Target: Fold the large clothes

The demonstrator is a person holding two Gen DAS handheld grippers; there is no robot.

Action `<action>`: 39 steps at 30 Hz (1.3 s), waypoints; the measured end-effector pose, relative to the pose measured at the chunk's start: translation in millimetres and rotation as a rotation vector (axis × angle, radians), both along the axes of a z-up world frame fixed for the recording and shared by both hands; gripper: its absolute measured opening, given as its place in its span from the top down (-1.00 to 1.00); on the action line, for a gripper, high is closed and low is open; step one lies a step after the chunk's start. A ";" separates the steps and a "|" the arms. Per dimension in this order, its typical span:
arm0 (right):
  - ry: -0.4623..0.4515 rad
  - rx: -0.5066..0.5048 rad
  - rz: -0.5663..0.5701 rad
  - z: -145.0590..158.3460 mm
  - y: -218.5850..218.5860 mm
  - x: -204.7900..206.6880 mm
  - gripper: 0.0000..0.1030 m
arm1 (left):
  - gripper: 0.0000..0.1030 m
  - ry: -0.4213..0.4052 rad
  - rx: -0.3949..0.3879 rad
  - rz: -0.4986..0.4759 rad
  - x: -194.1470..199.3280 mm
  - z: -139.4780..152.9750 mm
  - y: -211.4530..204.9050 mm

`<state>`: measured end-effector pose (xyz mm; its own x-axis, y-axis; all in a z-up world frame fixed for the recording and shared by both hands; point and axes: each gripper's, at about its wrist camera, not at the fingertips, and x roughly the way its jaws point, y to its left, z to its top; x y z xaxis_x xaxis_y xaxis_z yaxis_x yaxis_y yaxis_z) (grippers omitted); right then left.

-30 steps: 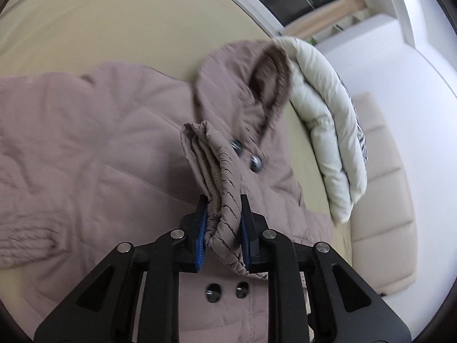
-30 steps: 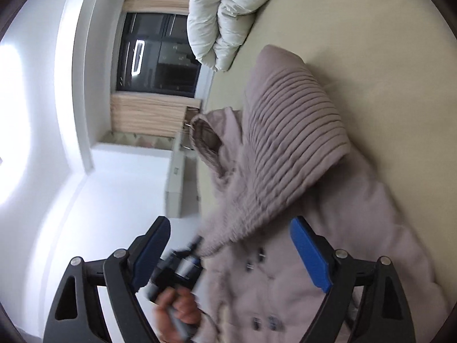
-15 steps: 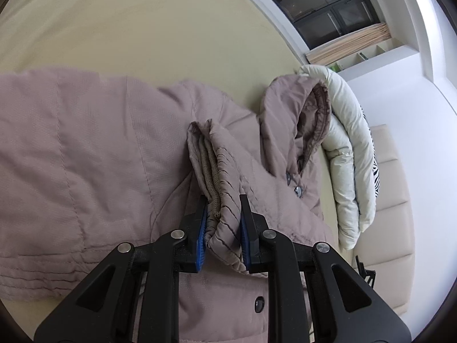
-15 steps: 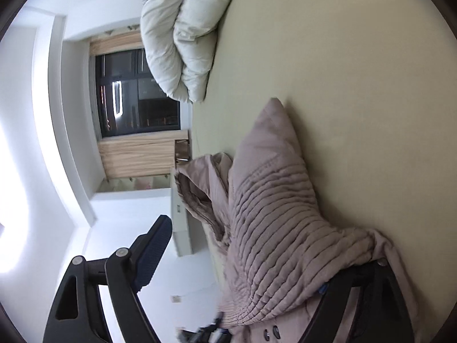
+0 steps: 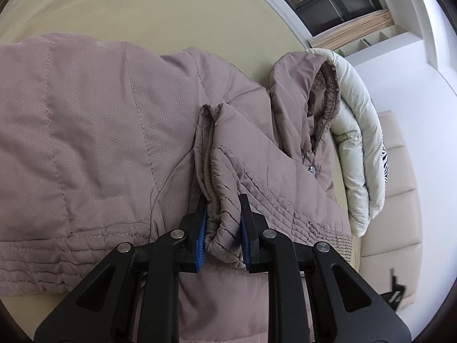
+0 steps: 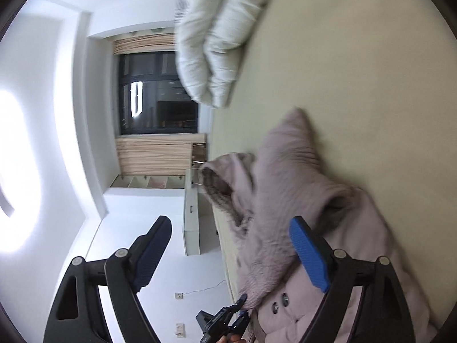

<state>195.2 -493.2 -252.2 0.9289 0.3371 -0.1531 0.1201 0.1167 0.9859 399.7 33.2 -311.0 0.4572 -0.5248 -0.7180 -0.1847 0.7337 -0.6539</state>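
A wide bed [image 5: 120,3] with a pale yellow sheet. A mauve padded coat [image 5: 85,131] lies spread on it. A rolled white duvet [image 5: 357,148] rests beside the coat's hood.

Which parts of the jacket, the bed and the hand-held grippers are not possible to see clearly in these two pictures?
- Left wrist view: the jacket runs off the left and bottom edges; the left hand-held gripper hides the cuff edge it clamps.
- Right wrist view: motion blur smears the sleeve and hood.
- Right wrist view: the right hand-held gripper, open, covers the jacket's lower part; the bed is cut by the lens edge.
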 end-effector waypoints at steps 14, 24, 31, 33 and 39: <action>0.193 -0.217 0.204 -70.5 10.9 124.6 -0.16 | 0.59 -0.004 0.041 -0.047 6.2 -8.3 -7.2; 0.067 -0.318 0.172 -2.0 25.6 123.7 -0.89 | 0.57 -0.023 0.032 -0.058 4.7 -8.2 -7.8; 0.212 -0.392 0.198 -50.8 23.4 129.6 -0.49 | -0.14 -0.008 0.074 -0.068 -2.3 7.2 3.3; 0.217 -0.356 0.177 -44.1 16.9 121.7 -0.50 | -0.57 -0.042 0.073 -0.062 -12.9 22.6 15.6; 0.143 -0.342 0.120 -2.8 27.0 81.7 -0.79 | -0.79 -0.123 0.102 0.049 -80.3 68.5 83.2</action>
